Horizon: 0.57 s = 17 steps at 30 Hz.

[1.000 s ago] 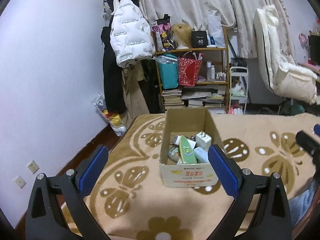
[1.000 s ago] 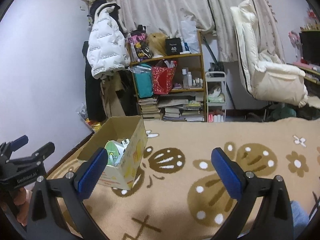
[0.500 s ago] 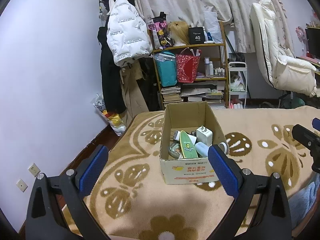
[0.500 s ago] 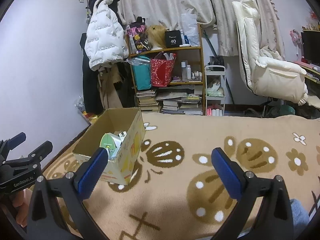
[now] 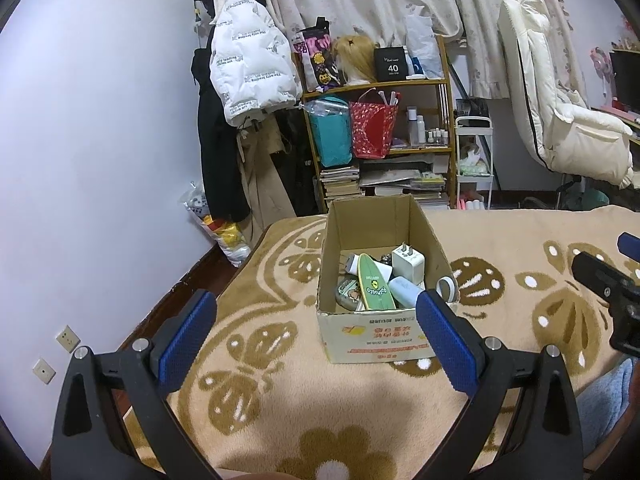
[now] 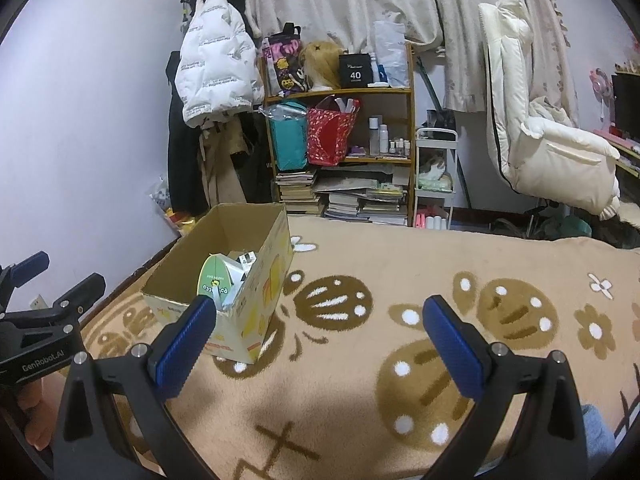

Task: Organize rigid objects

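Grippers, left and right, have drawn back from the box with jaws apart and empty; sorting looks finished.

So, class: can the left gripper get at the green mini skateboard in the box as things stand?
Probably yes: the left gripper is open and empty, the cardboard box has no lid, and the green mini skateboard lies on top.

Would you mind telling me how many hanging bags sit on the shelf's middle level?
2: a teal bag on the left and a red bag right beside it, both on the shelf. Others may be hidden behind them.
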Motion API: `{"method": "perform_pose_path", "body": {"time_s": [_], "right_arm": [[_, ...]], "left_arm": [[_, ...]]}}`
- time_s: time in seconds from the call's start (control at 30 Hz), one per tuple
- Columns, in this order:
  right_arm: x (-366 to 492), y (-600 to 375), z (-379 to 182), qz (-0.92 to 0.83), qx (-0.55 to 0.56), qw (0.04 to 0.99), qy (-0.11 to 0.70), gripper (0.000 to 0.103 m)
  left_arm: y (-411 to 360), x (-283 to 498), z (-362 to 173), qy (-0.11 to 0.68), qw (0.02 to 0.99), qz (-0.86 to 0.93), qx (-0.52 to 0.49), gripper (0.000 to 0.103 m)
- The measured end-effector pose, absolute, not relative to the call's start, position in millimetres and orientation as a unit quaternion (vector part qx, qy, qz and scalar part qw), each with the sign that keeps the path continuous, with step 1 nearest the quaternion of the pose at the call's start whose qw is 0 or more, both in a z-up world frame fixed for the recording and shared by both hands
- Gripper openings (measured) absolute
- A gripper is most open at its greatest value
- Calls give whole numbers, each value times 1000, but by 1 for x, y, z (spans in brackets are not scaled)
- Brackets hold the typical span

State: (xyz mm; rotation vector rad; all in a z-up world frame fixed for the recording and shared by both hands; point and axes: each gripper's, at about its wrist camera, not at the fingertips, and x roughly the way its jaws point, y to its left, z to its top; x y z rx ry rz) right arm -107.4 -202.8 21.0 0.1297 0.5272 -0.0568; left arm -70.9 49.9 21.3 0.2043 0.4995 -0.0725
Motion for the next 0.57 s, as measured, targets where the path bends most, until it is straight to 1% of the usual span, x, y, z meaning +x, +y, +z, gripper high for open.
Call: {"method": "perform_pose_path", "body": {"time_s": [0.57], "right_arm": [[-106,-207,17,-33,63,960,269,103]], "left_arm": [[53,-68,19,254,962,-37,93,99]]}}
